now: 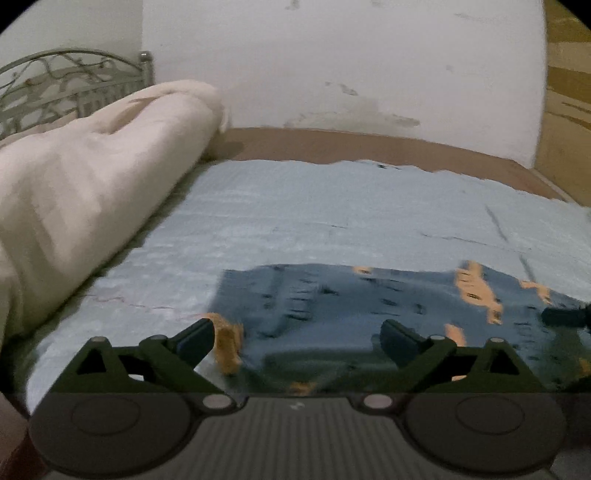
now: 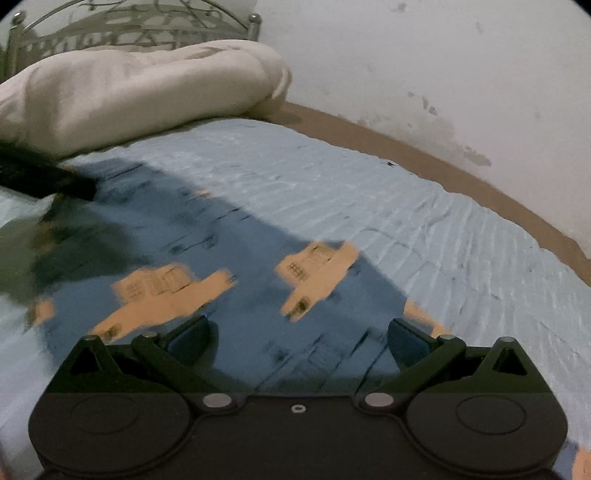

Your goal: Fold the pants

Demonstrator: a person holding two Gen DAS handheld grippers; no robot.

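Dark blue pants (image 1: 332,302) with orange printed patches lie flat on the light blue sheet (image 1: 295,206). My left gripper (image 1: 297,334) hovers over their near edge, jaws wide apart and pressing on nothing; an orange fold of cloth sits by its left finger (image 1: 199,334). In the right wrist view the pants (image 2: 240,240) stretch away toward the upper left. My right gripper (image 2: 299,330) is open above them, with only flat cloth below. The right gripper's dark tip shows at the left view's right edge (image 1: 565,315). The left gripper appears as a dark blur (image 2: 48,181) at the pants' far end.
A rolled cream duvet (image 1: 92,177) (image 2: 147,92) lies along the head of the bed, before a metal headboard (image 1: 55,85) (image 2: 129,26). The brown mattress edge (image 1: 369,147) meets a white wall. A wooden panel (image 1: 565,110) stands at the right.
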